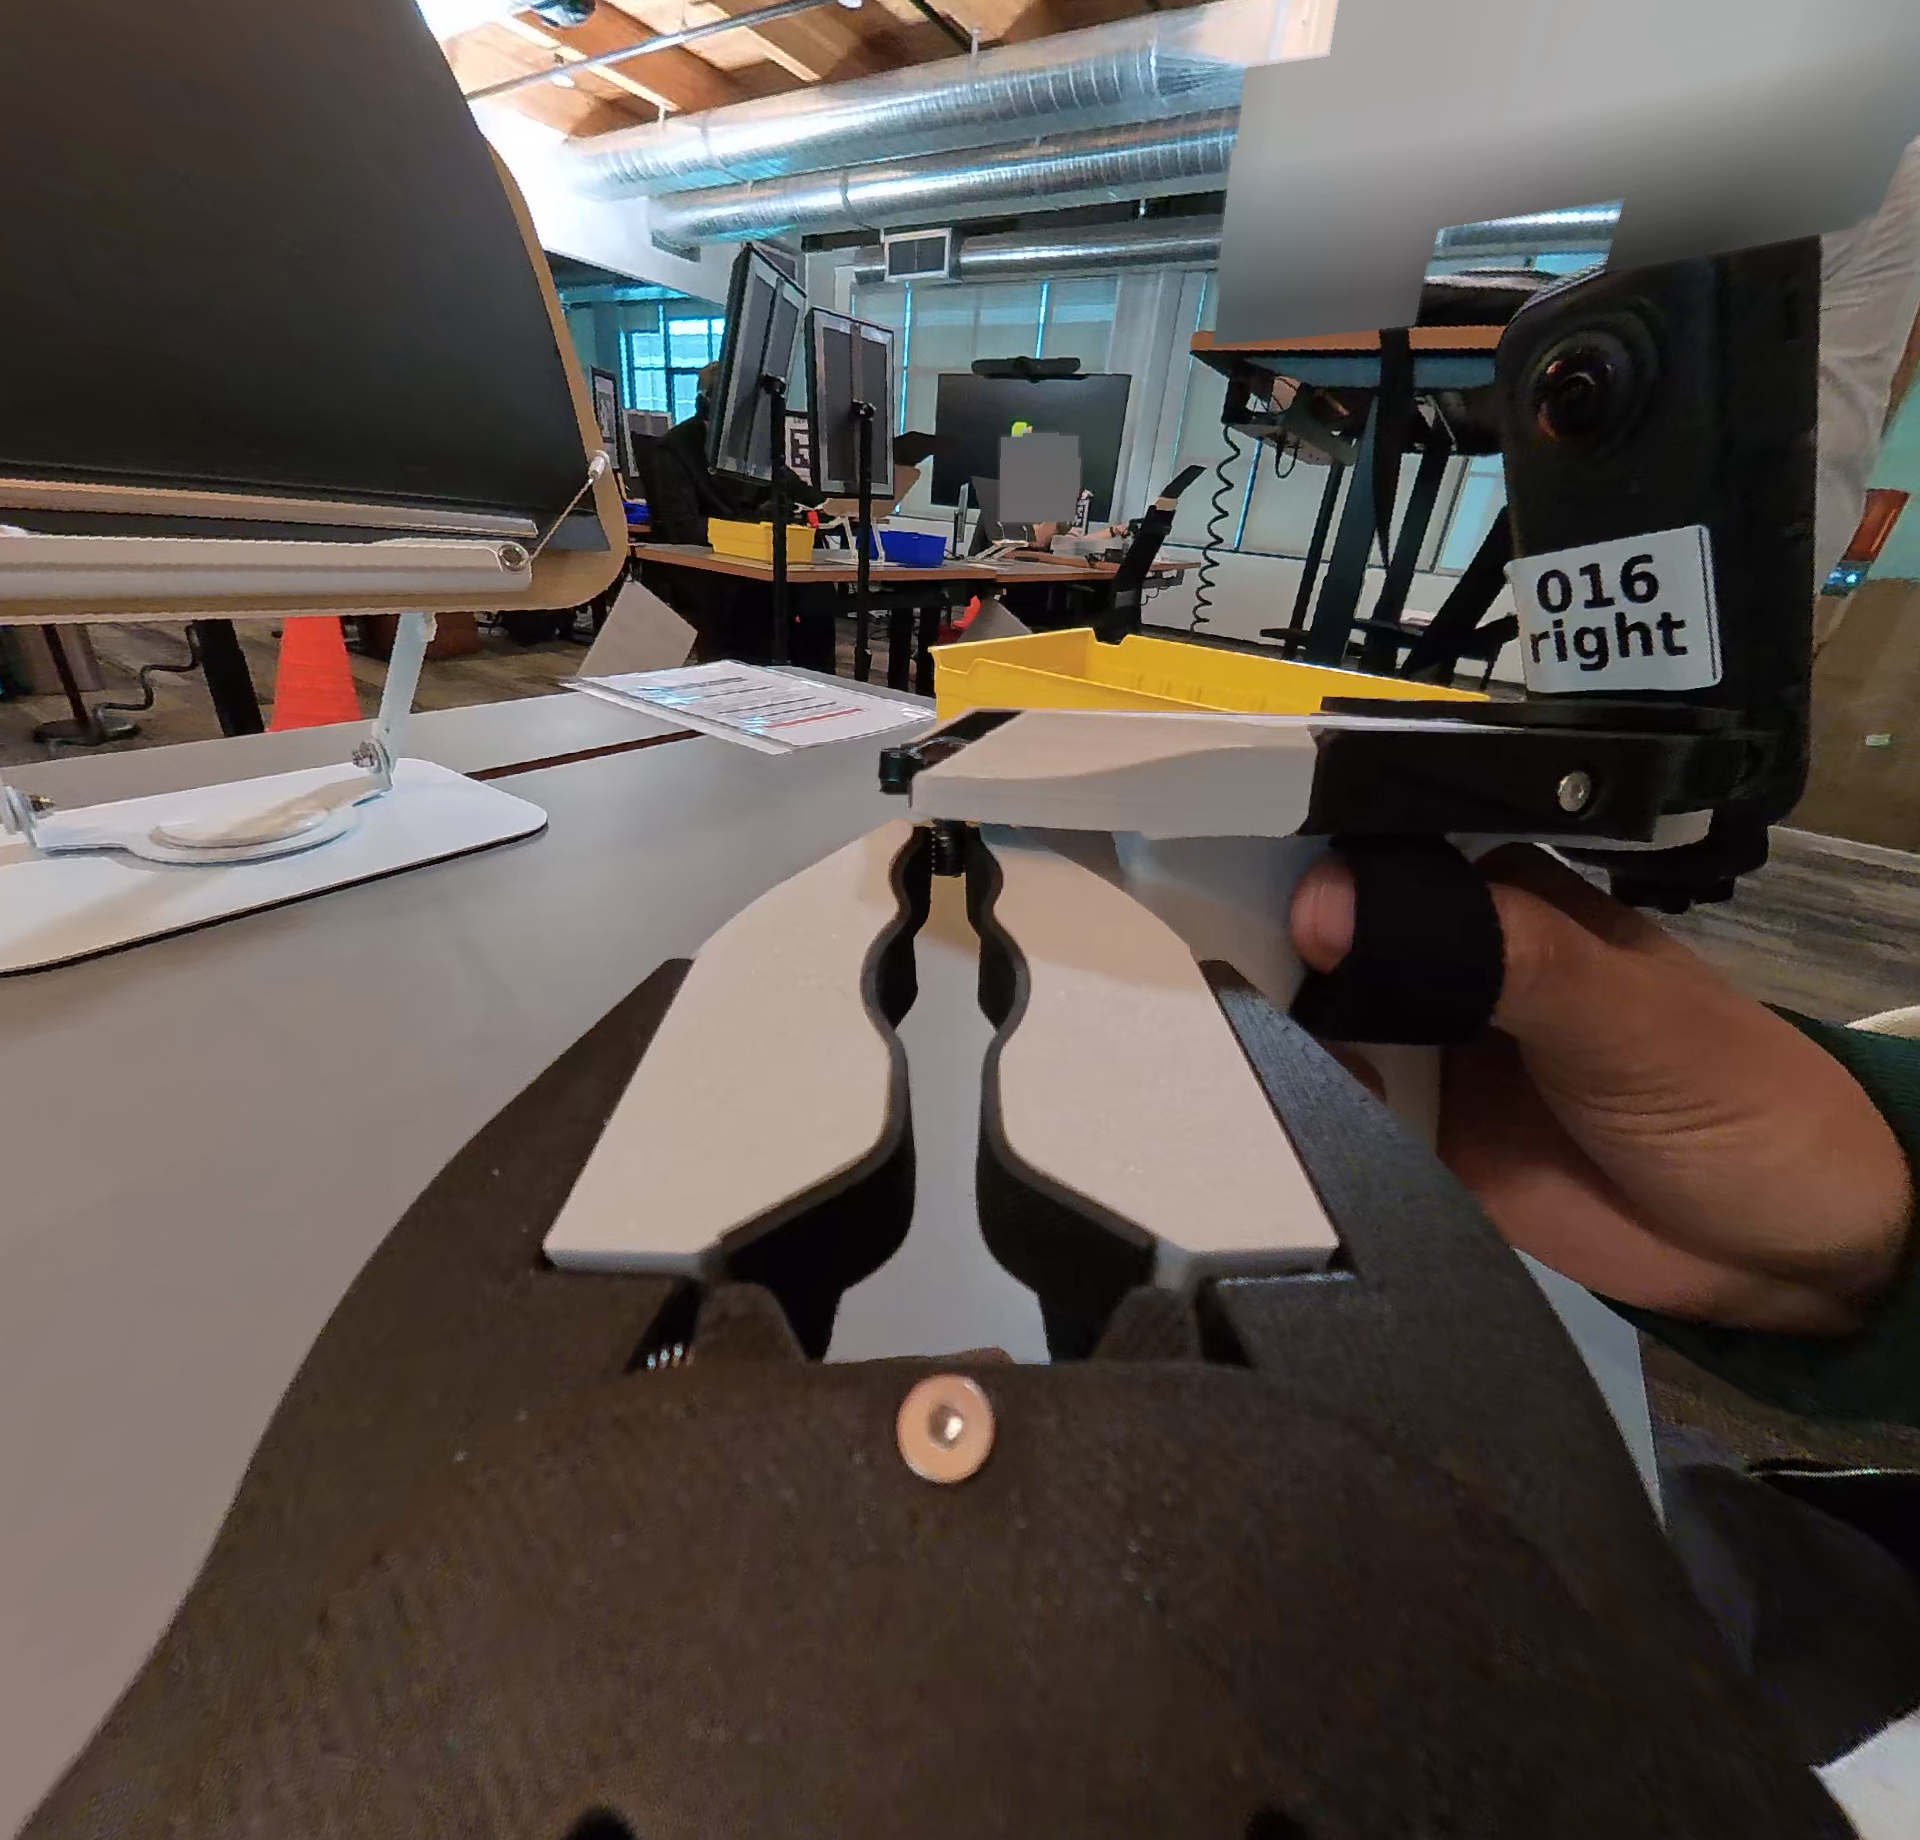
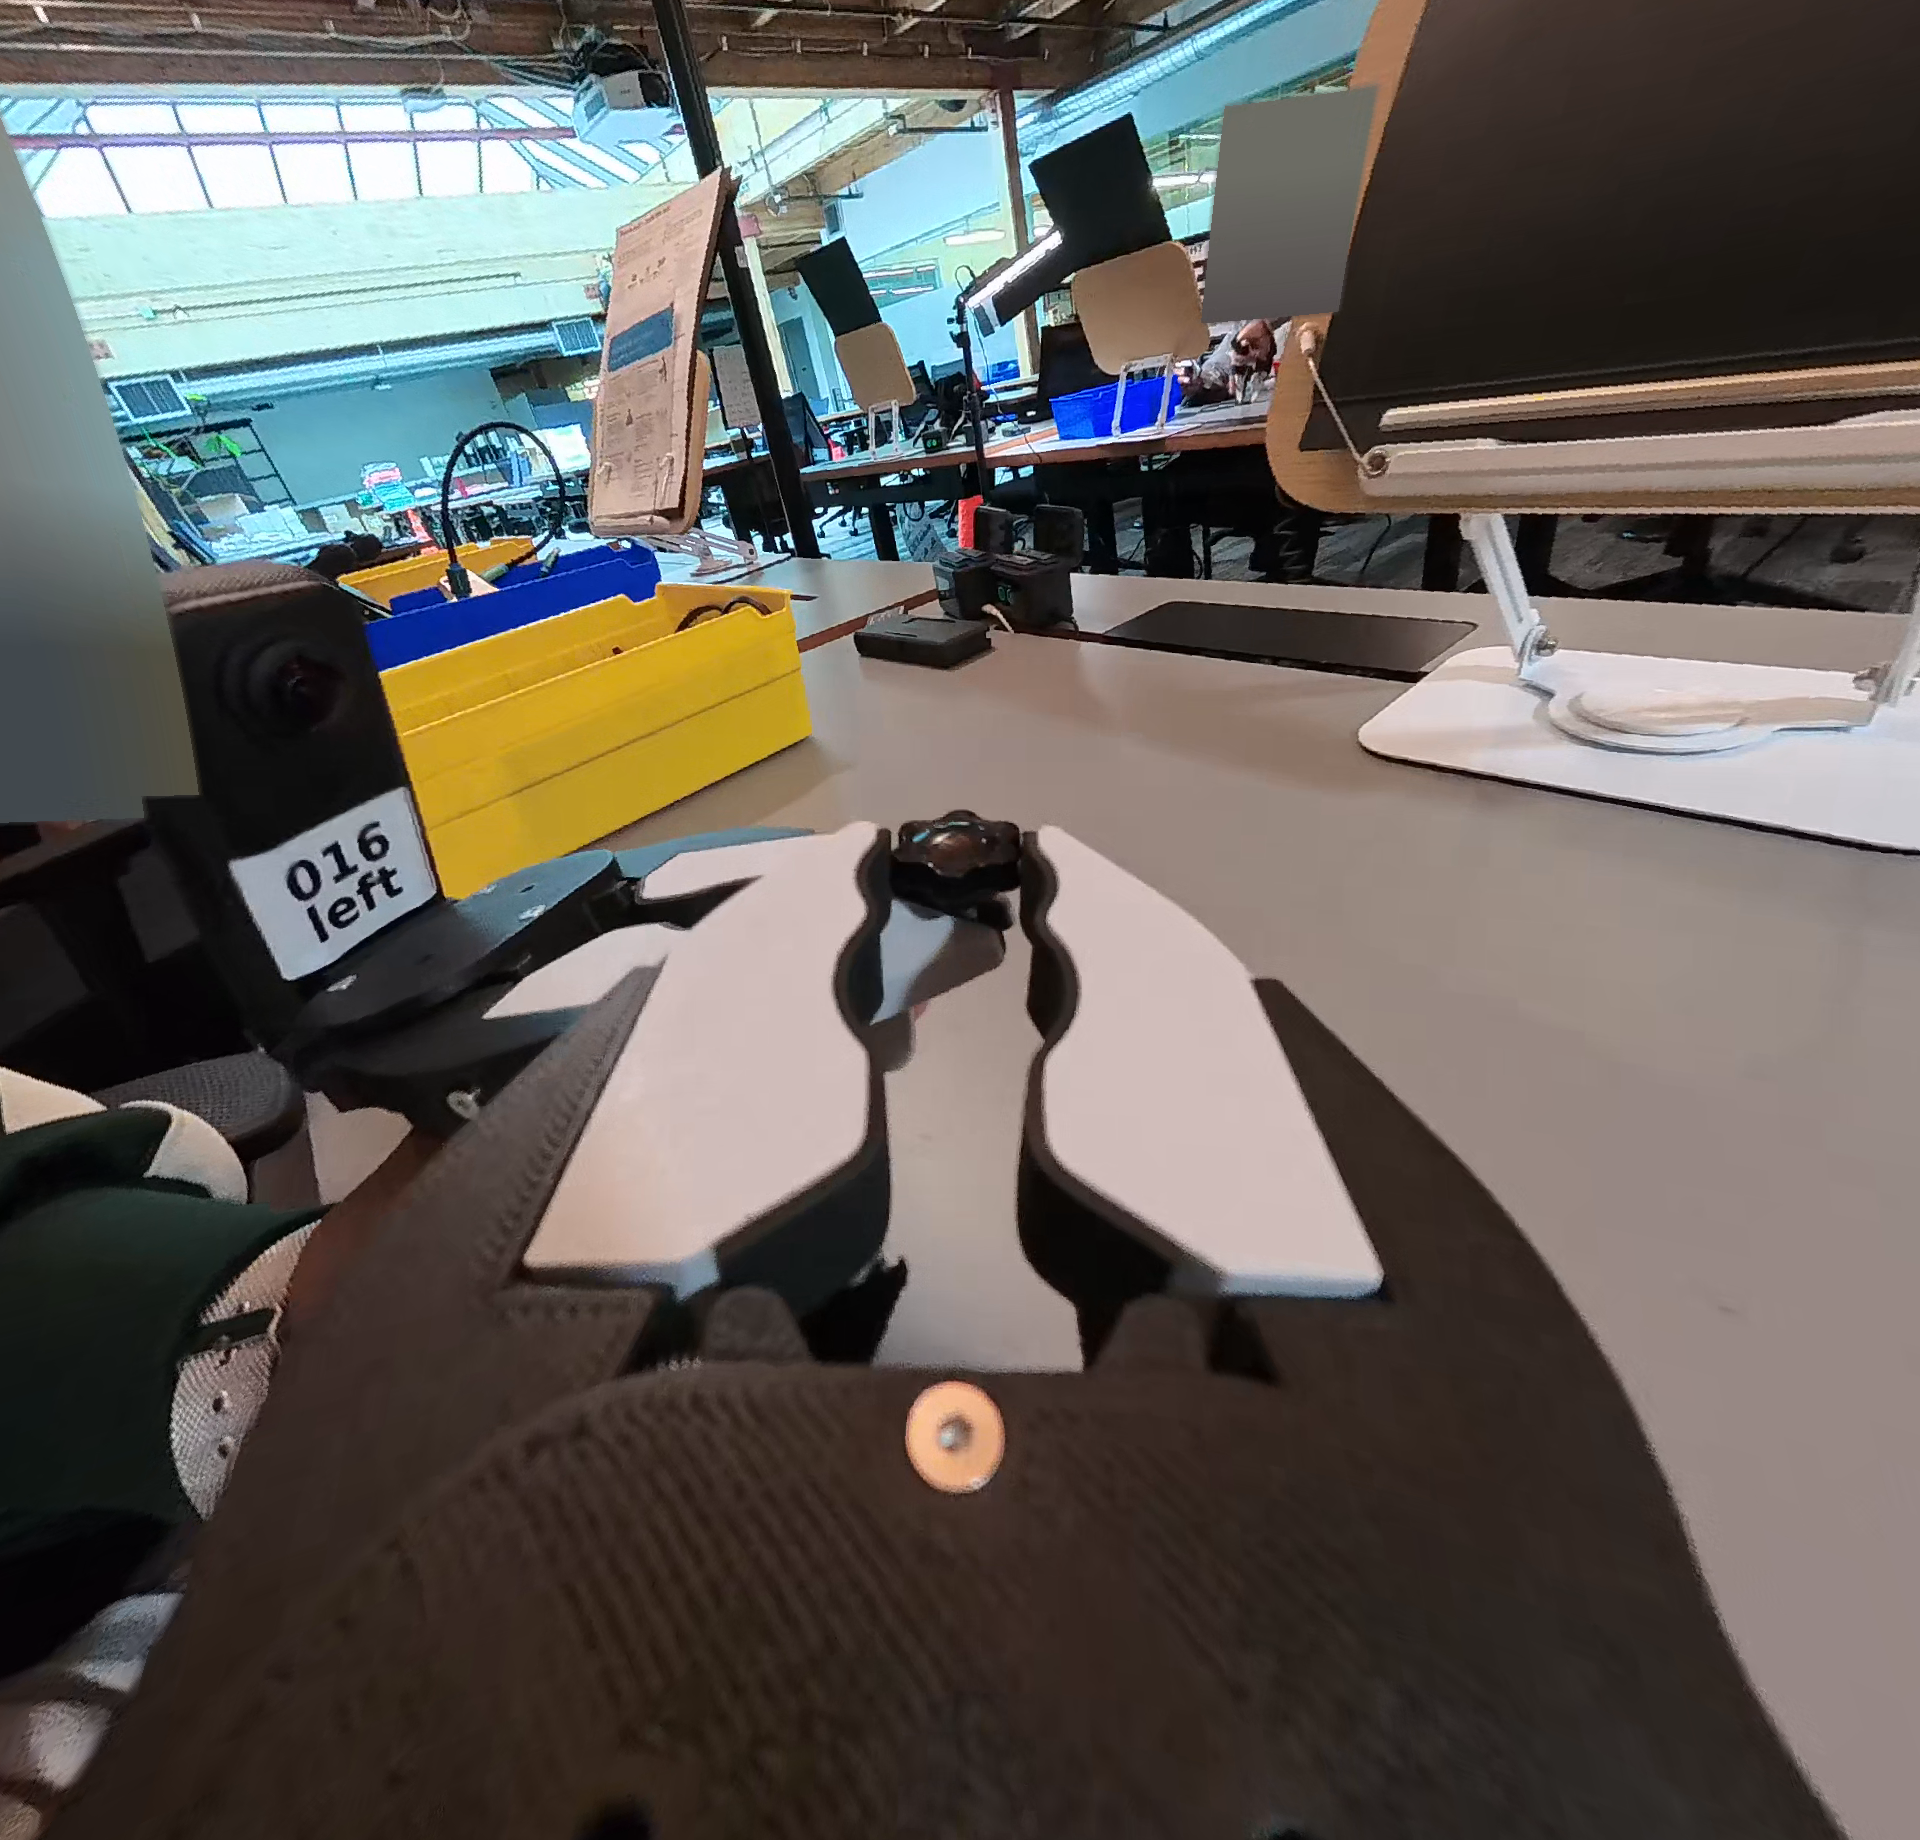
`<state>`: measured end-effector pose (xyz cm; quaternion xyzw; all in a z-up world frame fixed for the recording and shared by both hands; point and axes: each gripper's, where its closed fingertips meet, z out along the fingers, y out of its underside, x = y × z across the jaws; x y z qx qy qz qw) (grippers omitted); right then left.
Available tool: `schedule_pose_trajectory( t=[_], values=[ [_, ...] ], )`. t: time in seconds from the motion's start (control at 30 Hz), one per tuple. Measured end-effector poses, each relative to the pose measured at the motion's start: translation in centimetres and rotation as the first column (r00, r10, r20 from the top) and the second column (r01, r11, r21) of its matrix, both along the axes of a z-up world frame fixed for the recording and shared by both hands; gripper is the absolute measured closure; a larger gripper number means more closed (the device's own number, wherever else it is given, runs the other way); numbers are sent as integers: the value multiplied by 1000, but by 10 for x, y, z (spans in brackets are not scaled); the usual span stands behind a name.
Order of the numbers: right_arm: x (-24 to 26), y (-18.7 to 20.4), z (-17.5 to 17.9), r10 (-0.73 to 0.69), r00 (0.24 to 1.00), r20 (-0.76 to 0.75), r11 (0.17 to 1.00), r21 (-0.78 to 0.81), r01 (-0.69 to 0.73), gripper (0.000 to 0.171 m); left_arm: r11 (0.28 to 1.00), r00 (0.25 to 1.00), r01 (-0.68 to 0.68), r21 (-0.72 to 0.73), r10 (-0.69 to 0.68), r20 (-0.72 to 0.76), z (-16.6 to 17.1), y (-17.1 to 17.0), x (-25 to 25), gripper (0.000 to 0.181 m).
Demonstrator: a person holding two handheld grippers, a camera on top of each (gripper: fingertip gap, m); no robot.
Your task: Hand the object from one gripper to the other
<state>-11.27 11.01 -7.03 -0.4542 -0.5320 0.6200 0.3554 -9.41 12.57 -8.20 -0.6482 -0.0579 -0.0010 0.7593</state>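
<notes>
Knob-headed black screw [image 2: 958, 855], lobed glossy head uppermost, threaded shank [image 1: 945, 848] pointing down, long axis upright. Pinched at the very tips of the right gripper [image 2: 956, 860], head sitting just above the white fingers [image 2: 748, 1042], those nearly closed around it. Held lower down too: shank caught between the tips of the left gripper [image 1: 943, 855], narrowed to a slim gap, directly beneath the right one, which crosses over from the right. Both tools raised above the grey table [image 2: 1351, 907]. Hand [image 1: 1621, 1084] with black finger strap on the right handle. Yellow bin [image 2: 603, 710] behind; white stand [image 2: 1662, 720] off to the side.
</notes>
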Motion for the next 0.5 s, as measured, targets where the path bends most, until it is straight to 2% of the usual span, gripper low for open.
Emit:
schedule_pose_trajectory(
  t=[0.07, 0.17, 0.27, 0.37, 0.43, 0.5],
  values=[
    [0, 0, 1, 8, 1000, -5, 1000, 12, -8, 148, 1000, 1000, 8, 5, -8, 11, 1, 0, 0, 176],
    [2, 3, 7, 30, 999, -40, 999, 12, -30, 148, 1000, 999, 21, 6, -21, 47, 0, 2, -1, 155],
    [7, 5, 18, 103, 989, -104, 995, 23, -101, 148, 998, 995, 53, 19, -54, 87, 0, 3, 0, 147],
    [11, 9, 20, 195, 973, -121, 980, 68, -188, 148, 996, 987, 87, 31, -91, 131, 2, 3, -2, 145],
    [19, 3, 23, 312, 940, -138, 950, 59, -307, 148, 993, 979, 115, 39, -120, 163, 4, 2, -6, 146],
    [26, -4, 24, 416, 898, -146, 908, 14, -419, 148, 982, 961, 180, 61, -189, 204, 8, -2, -9, 155]
  ],
)
